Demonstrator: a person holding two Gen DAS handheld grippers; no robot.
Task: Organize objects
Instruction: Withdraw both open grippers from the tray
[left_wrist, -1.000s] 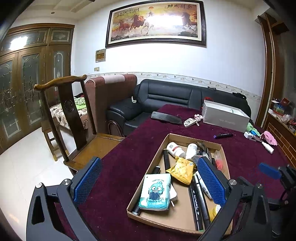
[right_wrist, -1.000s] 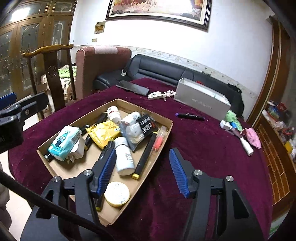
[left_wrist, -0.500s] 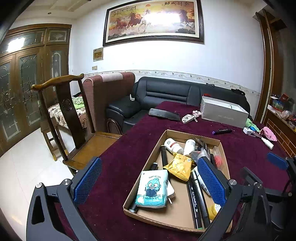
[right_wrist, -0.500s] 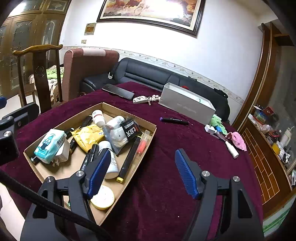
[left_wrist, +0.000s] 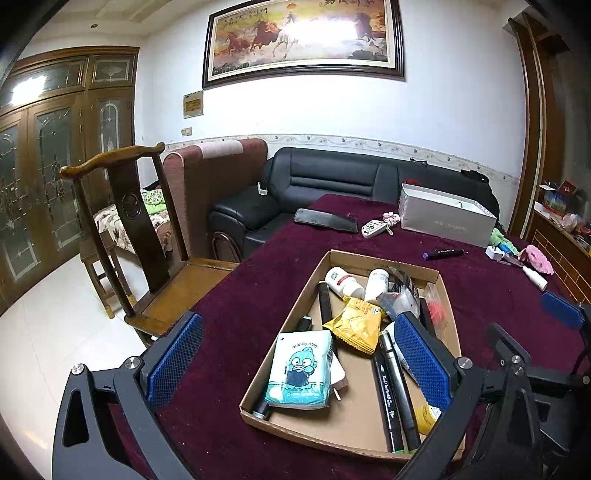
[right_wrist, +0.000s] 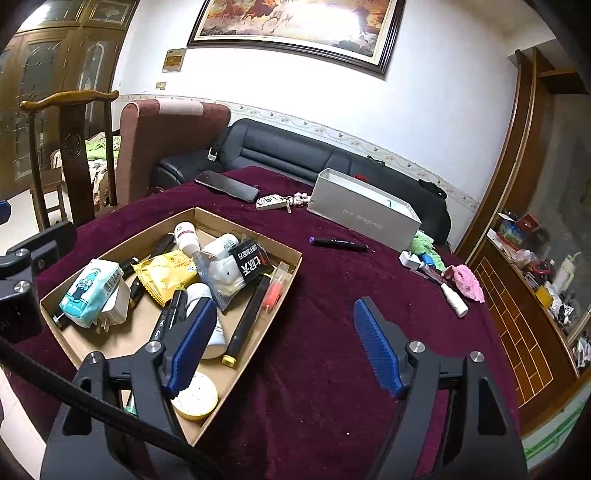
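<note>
The right gripper (right_wrist: 284, 347) has just been spreading its fingers (right_wrist: 194, 341), and they now stand wide apart with nothing between them; the nearer one hangs over the near end of the cardboard tray (right_wrist: 284, 275), the other over bare cloth beside it. A second ago the gap was clearly narrower, and the round yellow-rimmed tin (right_wrist: 195, 397) already lay in the tray's near corner, so I read this as a release just finished and the fingers readying for another pick. The left gripper (left_wrist: 295, 354) is likewise open and empty, in much the same place as before, above the tray's other end where the tissue pack (left_wrist: 300, 371) lies.

The tray holds most of the clutter: black markers (right_wrist: 247, 317), a yellow snack packet (right_wrist: 168, 273), white bottles (right_wrist: 186, 234) and a black sachet (right_wrist: 249, 264).

Beyond the tray, loose things are left on the worktop (right_wrist: 332, 354): a black marker with a purple cap (right_wrist: 338, 242) just past its far side, a white charger (right_wrist: 409, 259), a small white bottle (right_wrist: 454, 300) and a pink cloth (right_wrist: 467, 282) farther off, and a key fob (right_wrist: 271, 202) and a dark case (right_wrist: 226, 185) near the grey box (right_wrist: 364, 218). Whether those last ones belong to the sorting is hard to say.

The purple-capped marker looks like the likeliest next pick for the opened right fingers.
</note>
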